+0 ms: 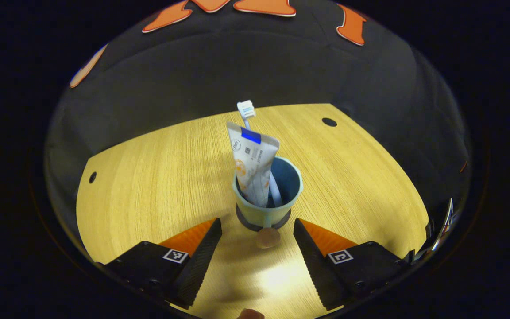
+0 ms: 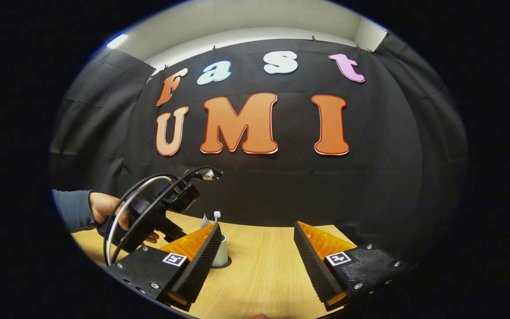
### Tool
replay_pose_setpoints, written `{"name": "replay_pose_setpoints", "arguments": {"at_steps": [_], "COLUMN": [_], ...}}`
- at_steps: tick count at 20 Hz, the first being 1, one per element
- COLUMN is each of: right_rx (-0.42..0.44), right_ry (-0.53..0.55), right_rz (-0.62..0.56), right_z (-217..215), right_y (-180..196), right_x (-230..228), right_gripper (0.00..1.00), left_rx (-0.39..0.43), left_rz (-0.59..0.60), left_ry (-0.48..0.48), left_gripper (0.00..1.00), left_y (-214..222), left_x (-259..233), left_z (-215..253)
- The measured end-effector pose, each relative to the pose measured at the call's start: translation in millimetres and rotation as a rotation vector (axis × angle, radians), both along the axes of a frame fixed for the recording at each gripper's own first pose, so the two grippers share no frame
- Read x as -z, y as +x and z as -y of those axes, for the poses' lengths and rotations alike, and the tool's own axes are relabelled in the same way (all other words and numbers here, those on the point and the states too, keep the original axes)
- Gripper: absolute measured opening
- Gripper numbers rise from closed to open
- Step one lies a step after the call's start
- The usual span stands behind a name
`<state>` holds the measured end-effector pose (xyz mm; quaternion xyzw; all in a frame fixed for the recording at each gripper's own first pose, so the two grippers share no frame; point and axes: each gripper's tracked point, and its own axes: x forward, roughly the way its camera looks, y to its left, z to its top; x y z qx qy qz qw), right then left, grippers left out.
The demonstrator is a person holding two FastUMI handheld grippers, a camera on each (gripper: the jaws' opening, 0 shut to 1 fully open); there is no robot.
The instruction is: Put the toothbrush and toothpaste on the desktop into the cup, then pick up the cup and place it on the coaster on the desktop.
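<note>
Left hand-held gripper [image 1: 257, 248]: jaws spread wide, nothing between them, held low over the tabletop [image 1: 148, 177] and aimed slightly downward. In the right gripper view this same unit [image 2: 166, 208] appears farther off to the left, tilted down toward the tabletop, with looped cables arching over its body. A hand [image 2: 104, 210] in a dark sleeve [image 2: 72, 208] grips its handle.

Right hand-held gripper [image 2: 257, 248]: jaws likewise spread apart, empty, held roughly level just above the tabletop and facing the booth wall.

Directly ahead of the left hand-held gripper, near its fingertips and centred on the gap, stands one cup [image 1: 267, 195], pale blue-green, upright. It rests on one dark round coaster [image 1: 242, 220], whose edge shows beneath the cup's base. A small round brownish tab [image 1: 268, 237] lies at the coaster's near edge, between the fingertips and the cup; whether it is part of the coaster cannot be told.

Inside the cup: one toothpaste tube [image 1: 253, 166], white with a blue band and orange markings, crimped end up, leaning left against the rim. One toothbrush [image 1: 246, 110], white, stands behind it with its bristle head above the tube.

From the right hand-held gripper, the cup sits ahead and left, partly hidden behind its left finger.

Two dark round holes [image 1: 329, 122] mark the far tabletop.
</note>
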<state>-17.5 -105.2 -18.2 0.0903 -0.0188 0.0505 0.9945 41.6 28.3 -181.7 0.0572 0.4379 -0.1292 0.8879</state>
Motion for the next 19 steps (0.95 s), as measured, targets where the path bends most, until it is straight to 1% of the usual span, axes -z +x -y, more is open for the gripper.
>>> {"name": "replay_pose_setpoints", "arguments": {"at_steps": [1, 2, 3, 4, 6, 8, 11, 16, 18, 19], "right_rx": [0.001, 0.004, 0.009, 0.014, 0.020, 0.022, 0.030, 0.021, 0.017, 0.012], "right_ry": [0.001, 0.005, 0.009, 0.014, 0.021, 0.020, 0.003, -0.013, -0.018, -0.024], "right_rz": [0.003, 0.007, 0.011, 0.015, 0.028, 0.034, 0.042, 0.075, 0.094, 0.100], "right_z": [-3.8, -7.4, -10.2, -13.7, -22.4, -31.0, -44.8, -72.2, -83.6, -88.8], "right_y": [1.2, 3.9, 6.1, 10.4, 14.4, 18.5, 23.4, 23.0, 23.5, 22.3], "right_x": [-1.4, -4.0, -6.7, -6.7, -11.7, -15.4, -19.1, -30.3, -35.5, -36.5], "right_gripper": [0.98, 0.98, 0.98, 0.98, 0.98, 0.98, 0.98, 0.98, 0.98, 0.98], "left_rx": [0.003, 0.003, 0.000, -0.008, -0.024, -0.039, -0.080, -0.135, -0.160, -0.177], "left_rz": [0.050, 0.091, 0.135, 0.186, 0.292, 0.375, 0.523, 0.807, 0.893, 0.917], "left_ry": [0.005, -0.002, -0.011, -0.010, 0.007, -0.012, -0.019, -0.012, -0.016, -0.020], "left_gripper": [0.98, 1.00, 0.99, 1.00, 1.00, 1.00, 0.99, 0.99, 0.99, 0.99], "left_y": [-0.5, -1.2, -2.1, -4.2, -0.9, -4.3, -5.4, -20.0, -23.0, -24.0], "left_x": [-15.2, -21.1, -27.7, -35.2, -38.9, -49.4, -61.4, -81.9, -87.6, -89.6], "left_z": [-4.1, -1.1, -1.0, -3.1, -2.6, -1.6, -11.5, -12.3, -13.7, -14.7]}}
